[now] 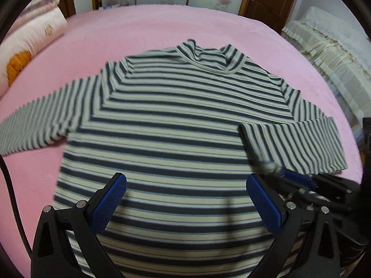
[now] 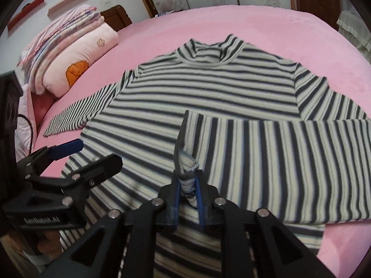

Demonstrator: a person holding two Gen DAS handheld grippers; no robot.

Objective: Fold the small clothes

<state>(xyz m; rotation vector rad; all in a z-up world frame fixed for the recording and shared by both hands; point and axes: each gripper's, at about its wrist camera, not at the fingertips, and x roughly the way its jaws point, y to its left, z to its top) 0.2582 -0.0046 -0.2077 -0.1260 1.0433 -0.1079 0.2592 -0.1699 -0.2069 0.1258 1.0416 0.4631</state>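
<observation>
two grippers hover low over a striped top (image 1: pixel 171 120) spread flat on the pink bed (image 1: pixel 143 30), collar toward twelve o'clock. the left gripper (image 1: pixel 186 199) has its blue pads spread wide with nothing between them, just above the hem. the right gripper (image 2: pixel 188 191) sits at three o'clock of it, its jaws narrow around the bunched cuff of the right sleeve (image 2: pixel 273 162), which lies folded across the chest; whether the pads truly press on the cloth i cannot tell. the other sleeve (image 1: pixel 39 127) stretches out toward nine o'clock. folded quilts (image 2: pixel 69 62) are stacked at ten o'clock.
</observation>
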